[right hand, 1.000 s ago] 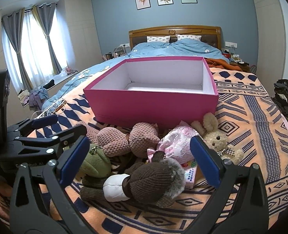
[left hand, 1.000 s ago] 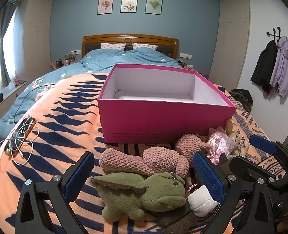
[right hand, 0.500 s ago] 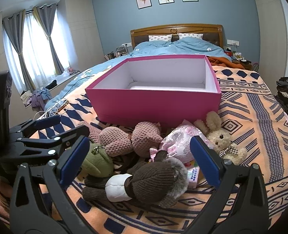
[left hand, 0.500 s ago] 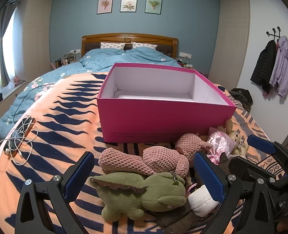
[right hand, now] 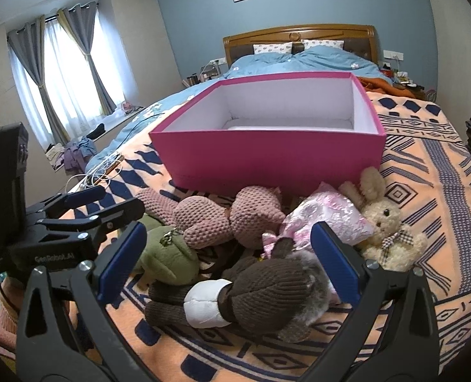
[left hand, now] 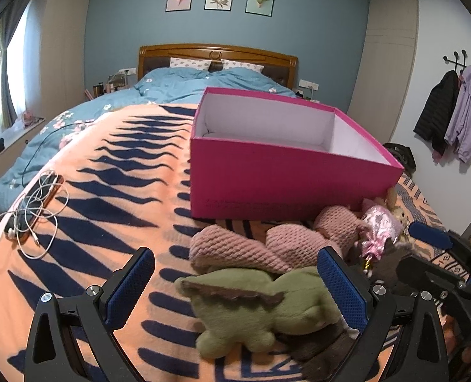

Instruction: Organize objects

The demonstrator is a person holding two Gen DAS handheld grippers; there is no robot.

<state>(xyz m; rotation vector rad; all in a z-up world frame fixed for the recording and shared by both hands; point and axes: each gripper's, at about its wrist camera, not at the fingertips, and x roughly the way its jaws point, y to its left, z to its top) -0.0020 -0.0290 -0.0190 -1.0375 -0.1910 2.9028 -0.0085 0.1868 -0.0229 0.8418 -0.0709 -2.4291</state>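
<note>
**On the bed, an empty box and a heap of soft toys**

Across the bed (right hand: 442, 165) lies an orange blanket with navy patterns, and on it stands a pink box (right hand: 267, 156), open-topped, nothing visible inside. Just in front of the box lies a cluster of plush toys: a pink knitted toy (right hand: 222, 216) nearest the box wall, a brown knitted toy (right hand: 260, 296), a green plush (left hand: 260, 308) and a cream rabbit (right hand: 385, 222) beside a pink satin bundle (right hand: 327, 219). The left gripper (left hand: 235, 289) hovers with jaws released wide on either side of the green plush. The right gripper (right hand: 229, 261) hangs with jaws spread around the brown toy, gripping nothing. Farther left, a phone wrapped in white earphones (left hand: 33, 210) rests on the blanket.
</note>
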